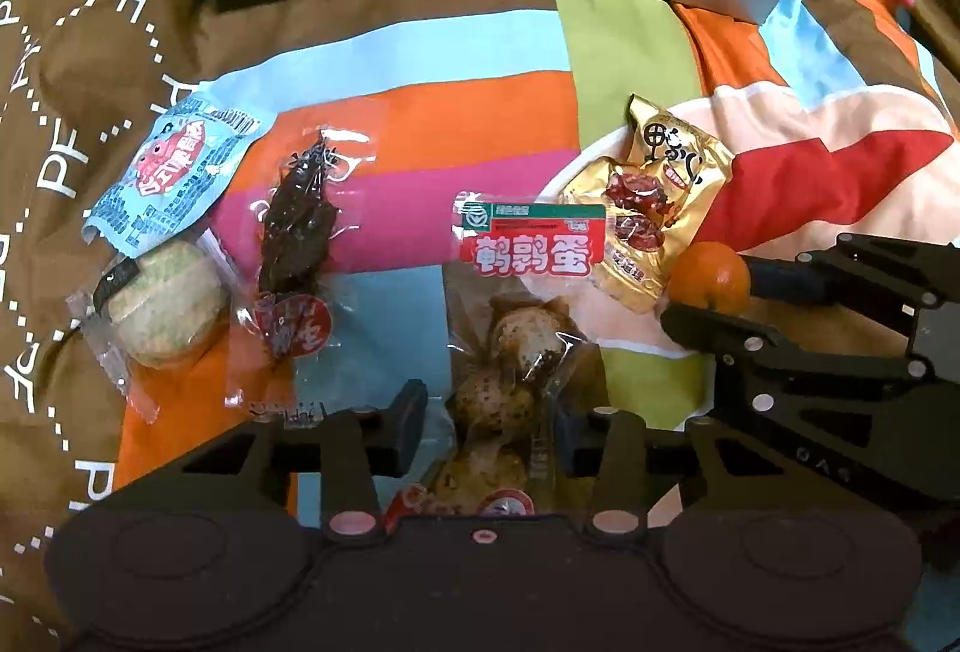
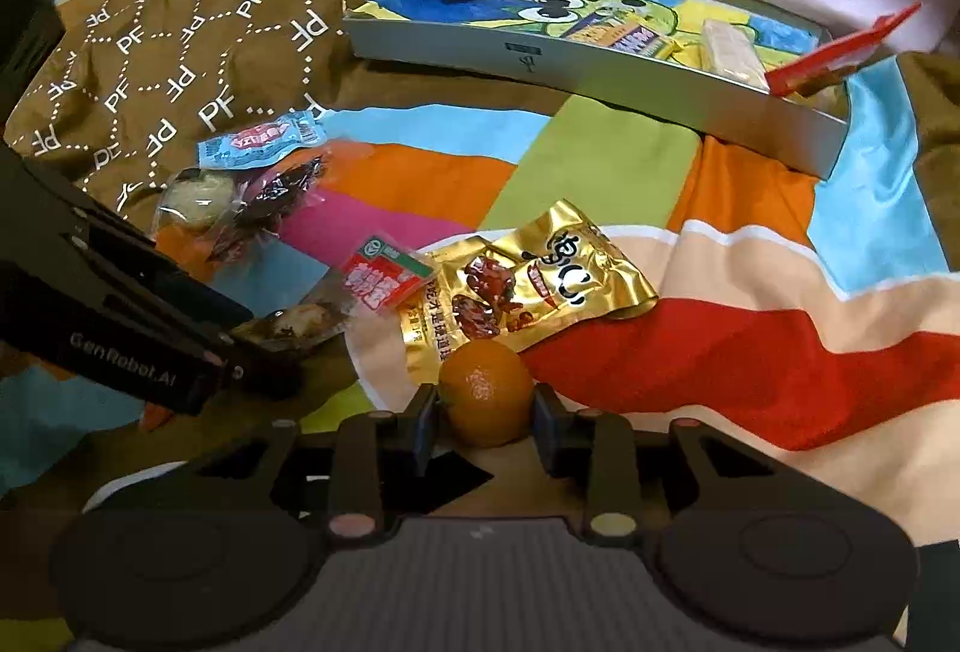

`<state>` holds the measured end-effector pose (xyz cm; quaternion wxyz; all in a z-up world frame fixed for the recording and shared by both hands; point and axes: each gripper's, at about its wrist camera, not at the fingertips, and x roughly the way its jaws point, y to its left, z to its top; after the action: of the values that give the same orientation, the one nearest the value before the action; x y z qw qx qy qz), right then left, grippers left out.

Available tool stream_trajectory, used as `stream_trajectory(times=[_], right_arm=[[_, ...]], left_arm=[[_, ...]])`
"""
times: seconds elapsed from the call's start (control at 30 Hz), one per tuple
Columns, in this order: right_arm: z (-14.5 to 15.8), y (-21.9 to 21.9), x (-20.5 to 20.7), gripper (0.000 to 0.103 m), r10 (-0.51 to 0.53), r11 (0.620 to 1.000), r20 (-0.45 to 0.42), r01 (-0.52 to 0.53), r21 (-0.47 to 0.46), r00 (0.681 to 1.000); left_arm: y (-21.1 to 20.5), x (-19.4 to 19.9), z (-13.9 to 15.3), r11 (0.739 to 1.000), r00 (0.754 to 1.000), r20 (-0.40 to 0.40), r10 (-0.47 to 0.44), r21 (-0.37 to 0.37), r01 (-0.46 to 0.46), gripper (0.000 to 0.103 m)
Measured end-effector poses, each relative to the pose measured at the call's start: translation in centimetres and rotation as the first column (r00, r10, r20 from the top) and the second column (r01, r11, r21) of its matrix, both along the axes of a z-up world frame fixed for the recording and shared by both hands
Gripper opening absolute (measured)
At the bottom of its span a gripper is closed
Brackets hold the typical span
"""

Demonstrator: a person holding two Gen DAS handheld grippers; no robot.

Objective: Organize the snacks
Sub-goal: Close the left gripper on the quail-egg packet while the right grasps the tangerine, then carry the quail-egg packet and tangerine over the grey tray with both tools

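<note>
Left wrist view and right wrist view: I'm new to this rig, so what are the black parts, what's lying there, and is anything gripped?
The black parts are two handheld two-finger grippers, each with a camera looking along its fingers. In its own view, the left gripper is closed on a clear quail egg packet. The right gripper squeezes a small orange. A gold snack pouch, a blue packet, a round wrapped pastry and a dark dried-meat packet lie on the striped bedcover. Behind sits a shallow grey box.
</note>
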<state>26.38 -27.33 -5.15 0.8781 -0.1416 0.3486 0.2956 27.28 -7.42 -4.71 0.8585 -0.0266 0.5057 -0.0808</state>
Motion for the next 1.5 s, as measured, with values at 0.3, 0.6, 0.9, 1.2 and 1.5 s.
stream_trajectory(times=[0.3,0.6,0.9,1.2,1.5], right_arm=[[0.2,0.6,-0.8,0.037,0.030,0.999,0.035,-0.030,-0.013,0.999],[0.6,1.5,-2.0,0.036,0.049,0.998,0.141,-0.043,-0.047,0.989],[1.6,0.7,-2.1,0.037,-0.024,1.000,0.248,0.025,-0.001,0.968],[3.3,0.8,-0.7,0.037,-0.151,0.987,0.354,0.119,0.112,0.923],[4.7,1.0,3.2,0.037,-0.246,0.966,0.508,0.164,0.201,0.825]], left_arm=[[0.7,-1.5,0.3,0.999,0.999,0.031,0.023,-0.036,-0.021,0.042],[0.0,-1.6,1.4,0.996,0.998,0.068,-0.002,-0.089,0.008,0.040],[0.8,-0.9,3.9,0.991,0.983,0.170,0.073,-0.125,-0.052,0.040],[1.8,2.7,7.6,0.976,0.940,0.289,0.183,-0.171,-0.138,0.041],[1.2,8.7,11.3,0.960,0.894,0.369,0.253,-0.211,-0.184,0.041]])
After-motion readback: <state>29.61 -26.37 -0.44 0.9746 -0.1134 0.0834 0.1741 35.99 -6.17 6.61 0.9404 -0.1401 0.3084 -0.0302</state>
